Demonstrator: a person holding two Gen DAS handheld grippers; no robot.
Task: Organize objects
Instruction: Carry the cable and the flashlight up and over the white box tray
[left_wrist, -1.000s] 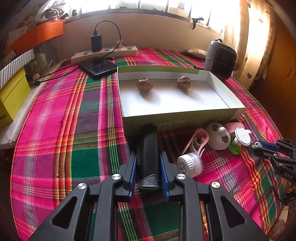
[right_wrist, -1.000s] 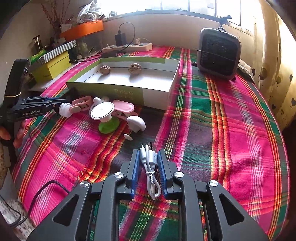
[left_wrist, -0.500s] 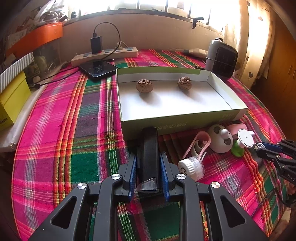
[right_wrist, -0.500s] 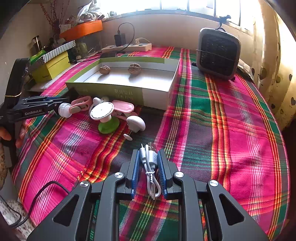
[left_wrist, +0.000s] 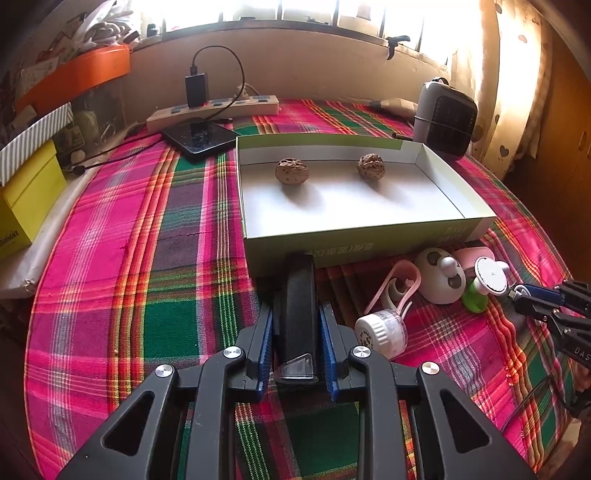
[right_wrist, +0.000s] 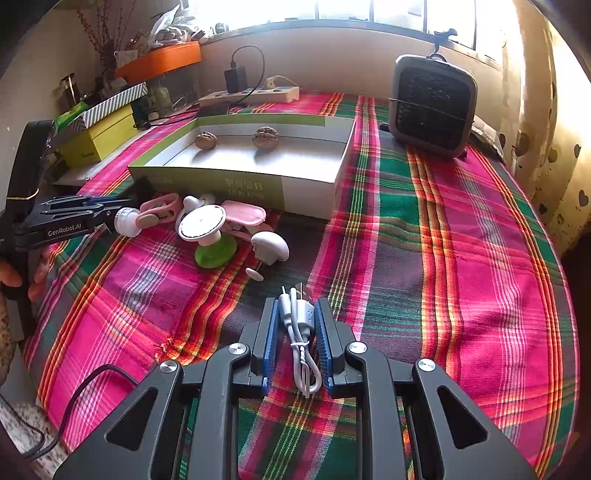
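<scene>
Stapler (left_wrist: 297, 317), long, black and matte with a clear plastic end, sits clamped between the blue ribbed jaws of the left gripper (left_wrist: 296, 325), its far tip just short of the shallow cardboard box (left_wrist: 354, 236) ahead. Two wrinkled walnuts (left_wrist: 291, 171) lie inside that box. Right gripper (right_wrist: 296, 325) has its jaws pinched on a coiled white cable (right_wrist: 299, 332). Both grippers tilt down toward the plaid-covered surface (right_wrist: 443, 258).

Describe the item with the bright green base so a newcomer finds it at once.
Start at the shallow white cardboard box with green walls on the plaid cloth. A cluster of small gadgets lies against its near wall. The target sits nearest the camera there: the only one with a lime-green foot under a tilted white disc.
</scene>
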